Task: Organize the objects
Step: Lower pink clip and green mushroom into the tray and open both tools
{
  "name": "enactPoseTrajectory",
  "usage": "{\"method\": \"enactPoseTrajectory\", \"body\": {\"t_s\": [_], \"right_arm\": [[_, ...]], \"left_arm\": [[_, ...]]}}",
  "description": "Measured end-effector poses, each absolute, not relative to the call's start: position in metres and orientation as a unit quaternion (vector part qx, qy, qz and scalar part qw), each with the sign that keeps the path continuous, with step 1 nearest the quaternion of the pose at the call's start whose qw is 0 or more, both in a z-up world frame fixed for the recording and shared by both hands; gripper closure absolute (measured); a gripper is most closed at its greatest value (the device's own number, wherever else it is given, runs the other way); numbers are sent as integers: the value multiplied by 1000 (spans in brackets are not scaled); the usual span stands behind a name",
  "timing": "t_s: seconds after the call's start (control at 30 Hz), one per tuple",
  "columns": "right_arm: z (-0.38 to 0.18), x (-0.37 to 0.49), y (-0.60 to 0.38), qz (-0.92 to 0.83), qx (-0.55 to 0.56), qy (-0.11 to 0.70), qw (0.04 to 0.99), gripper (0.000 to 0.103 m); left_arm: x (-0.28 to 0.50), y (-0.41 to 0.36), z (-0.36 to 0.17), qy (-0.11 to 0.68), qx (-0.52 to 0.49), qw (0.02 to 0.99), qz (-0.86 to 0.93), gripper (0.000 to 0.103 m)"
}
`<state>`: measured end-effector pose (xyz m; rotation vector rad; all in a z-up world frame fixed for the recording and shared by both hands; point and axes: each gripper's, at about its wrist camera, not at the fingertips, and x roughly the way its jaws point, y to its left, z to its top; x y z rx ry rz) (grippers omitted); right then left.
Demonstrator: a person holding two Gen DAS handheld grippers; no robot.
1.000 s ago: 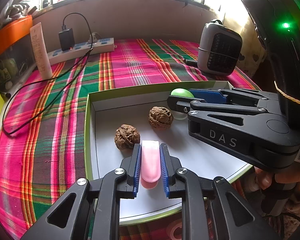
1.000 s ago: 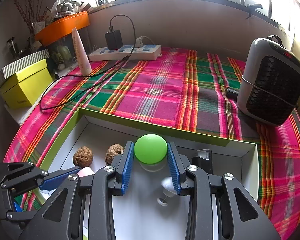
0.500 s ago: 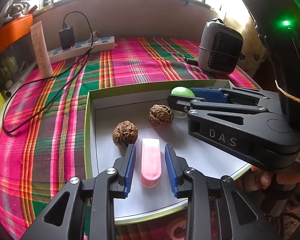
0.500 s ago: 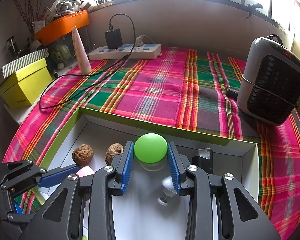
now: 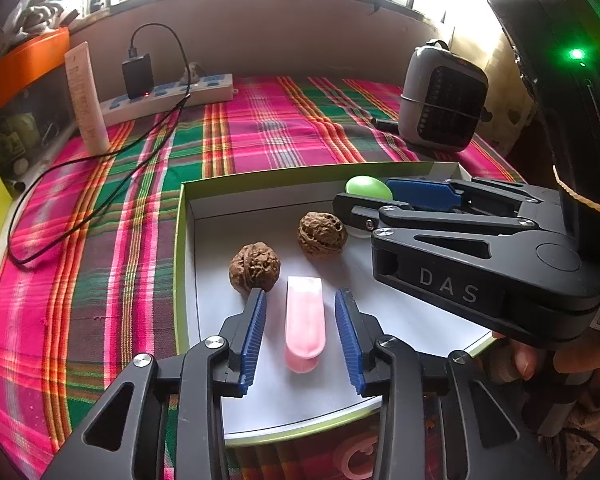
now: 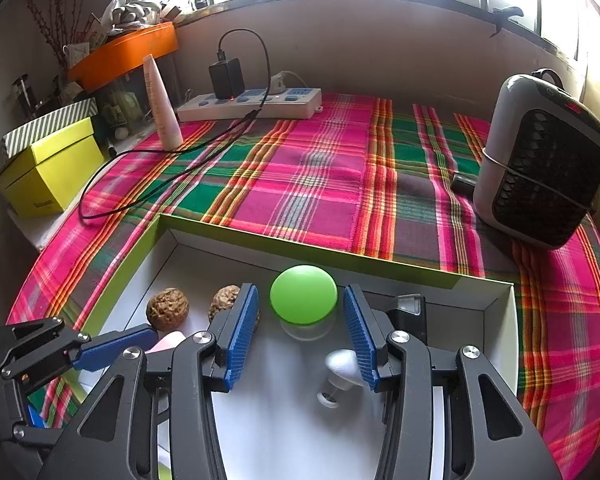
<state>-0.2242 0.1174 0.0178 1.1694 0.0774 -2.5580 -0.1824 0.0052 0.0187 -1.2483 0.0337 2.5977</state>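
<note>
Left gripper (image 5: 302,332) stands over the shallow green-rimmed box (image 5: 180,240) on the plaid tabletop (image 5: 100,240). Its jaws have just been opening; the pink capsule-shaped piece (image 5: 304,322) lies between the blue pads (image 5: 254,332), clear gaps on both sides — not gripped. The piece lies flat on the white box floor, long axis running along the gripper fingers: rounded end toward the camera, square end pointing away toward the window wall.

Two walnuts sit just beyond it. The near walnut (image 5: 254,267) is close by the left pad tip; whether they touch cannot be told. The far walnut (image 5: 322,234) lies beside the right gripper's finger.

Right gripper (image 6: 302,322) — jaws also just opening, now apart on either side of the green-capped jar (image 6: 303,294), with a gap at each pad. The jar stands upright near the box's far wall, cap up. A small white knob-like piece (image 6: 342,368) lies on the floor behind the right pad, and a dark clear-topped item (image 6: 410,316) sits toward the box's right corner; neither can be identified further.

Outside the box: a small heater (image 6: 540,160) at right, a power strip (image 6: 252,106) along the wall.
</note>
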Motion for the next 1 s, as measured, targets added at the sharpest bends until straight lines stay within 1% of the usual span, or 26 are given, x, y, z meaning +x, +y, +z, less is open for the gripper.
{"method": "enactPoseTrajectory", "body": {"t_s": [0.2, 0.53, 0.67, 1.0], "right_arm": [[20, -221, 117, -899, 407, 26, 162, 57], [27, -211, 121, -904, 397, 14, 160, 57], [31, -200, 122, -905, 391, 14, 163, 57], [44, -172, 124, -913, 373, 12, 165, 57]], "left_arm": [[-178, 4, 23, 12, -424, 129, 897, 65], [-171, 2, 26, 11, -419, 127, 899, 64], [-164, 1, 30, 11, -413, 125, 902, 62], [-139, -1, 41, 14, -396, 115, 911, 62]]}}
